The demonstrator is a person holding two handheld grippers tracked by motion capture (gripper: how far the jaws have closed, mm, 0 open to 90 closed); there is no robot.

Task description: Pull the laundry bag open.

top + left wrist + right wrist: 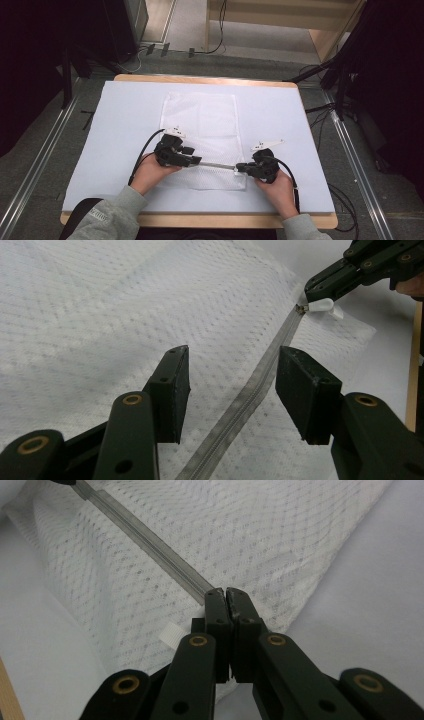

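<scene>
Holding the zipper pull (320, 305) clenched in the right gripper (243, 168) at the mesh bag's (200, 120) near right corner. Left gripper (232, 390) hanging released, straddling the zipper (250, 395), tape running lengthwise straight between the pads toward the right gripper.

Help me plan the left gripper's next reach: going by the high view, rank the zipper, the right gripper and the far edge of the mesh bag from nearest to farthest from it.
From the left gripper:
1. Zipper, right at its jaws, running toward the right.
2. Right gripper, at the zipper's other end, near the bag's right corner.
3. Far edge of the mesh bag, across the table, away from the person.
</scene>
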